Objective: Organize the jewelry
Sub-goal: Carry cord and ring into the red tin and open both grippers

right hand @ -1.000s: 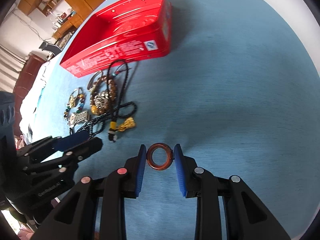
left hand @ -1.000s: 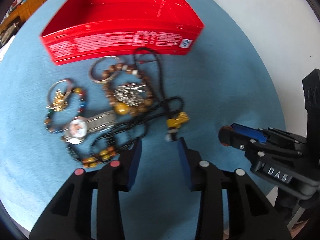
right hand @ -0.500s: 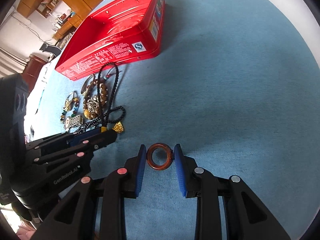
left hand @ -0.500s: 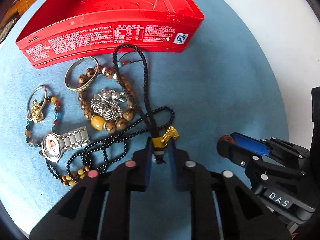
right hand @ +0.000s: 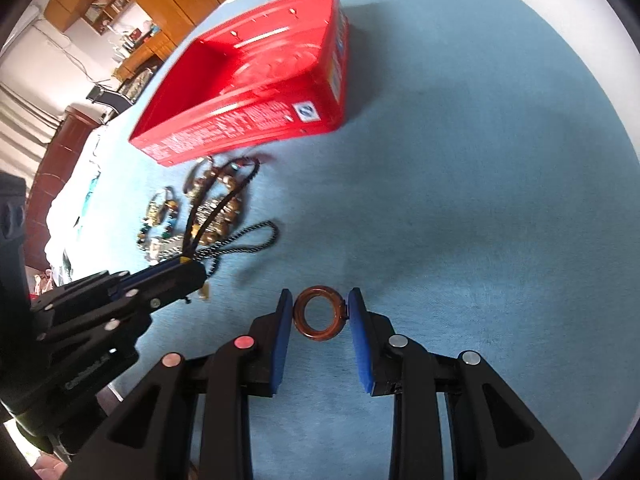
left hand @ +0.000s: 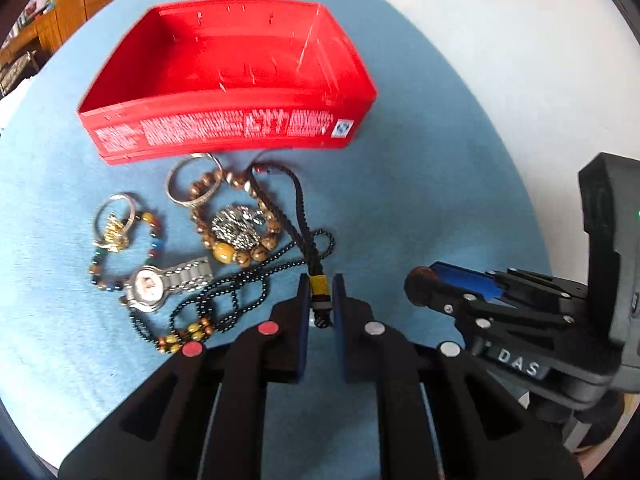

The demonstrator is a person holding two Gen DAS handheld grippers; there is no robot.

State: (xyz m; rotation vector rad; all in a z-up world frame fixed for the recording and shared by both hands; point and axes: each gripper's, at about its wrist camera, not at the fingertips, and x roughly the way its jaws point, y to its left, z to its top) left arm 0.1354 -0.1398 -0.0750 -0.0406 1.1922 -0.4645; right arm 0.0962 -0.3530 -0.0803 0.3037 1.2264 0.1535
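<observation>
- Left gripper [left hand: 321, 296]: jaws clamped on black cord necklace [left hand: 301, 208], near the red box [left hand: 224, 132].
- Right gripper [right hand: 319, 314]: jaws clamped on brown ring [right hand: 319, 316], above blue tabletop [right hand: 460, 200].

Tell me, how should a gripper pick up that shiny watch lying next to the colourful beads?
Best guess: grip the watch across its metal band, coming straight down from above. The watch lies flat on the blue cloth, its round face is wide and smooth for the fingers, while the band is narrower with straight edges. Beware the black bead necklace lying close beside it.
</observation>
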